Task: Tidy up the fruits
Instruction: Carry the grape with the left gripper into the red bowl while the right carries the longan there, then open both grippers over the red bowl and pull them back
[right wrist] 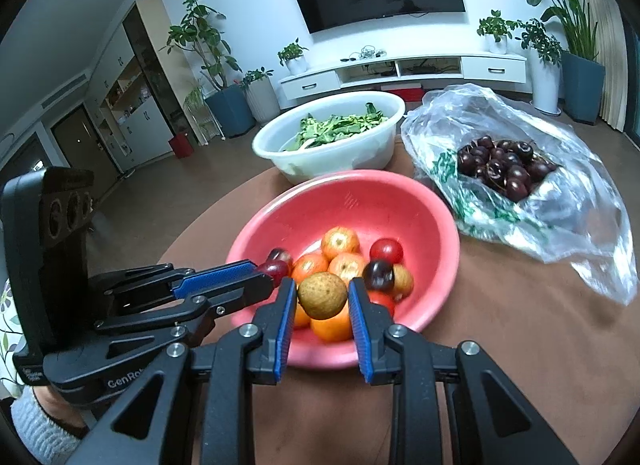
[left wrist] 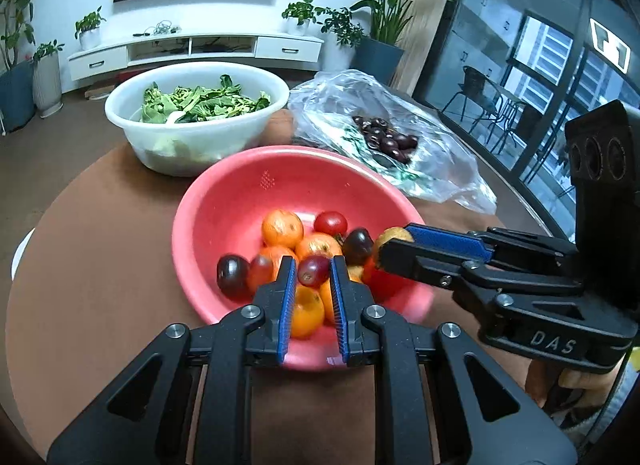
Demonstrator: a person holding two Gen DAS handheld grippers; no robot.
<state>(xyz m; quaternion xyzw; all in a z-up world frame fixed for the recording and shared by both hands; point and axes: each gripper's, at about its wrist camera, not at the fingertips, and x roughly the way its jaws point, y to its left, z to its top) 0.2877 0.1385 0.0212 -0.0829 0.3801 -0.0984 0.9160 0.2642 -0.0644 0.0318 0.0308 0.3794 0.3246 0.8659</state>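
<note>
A red bowl (left wrist: 224, 209) (right wrist: 404, 201) on the brown table holds oranges, red tomatoes and dark grapes. My left gripper (left wrist: 314, 271) is shut on a reddish grape (left wrist: 313, 271) just above the bowl's near side; it shows in the right wrist view (right wrist: 272, 271) too. My right gripper (right wrist: 322, 295) is shut on a brownish-green round fruit (right wrist: 322, 295) over the bowl, also seen in the left wrist view (left wrist: 390, 239), where the gripper (left wrist: 384, 249) comes in from the right.
A white basin (left wrist: 192, 145) (right wrist: 360, 161) of leafy greens stands behind the bowl. A clear plastic bag (left wrist: 440, 169) (right wrist: 568, 217) with dark cherries (right wrist: 500, 169) lies to the right. The round table's edge (left wrist: 48, 217) curves at left.
</note>
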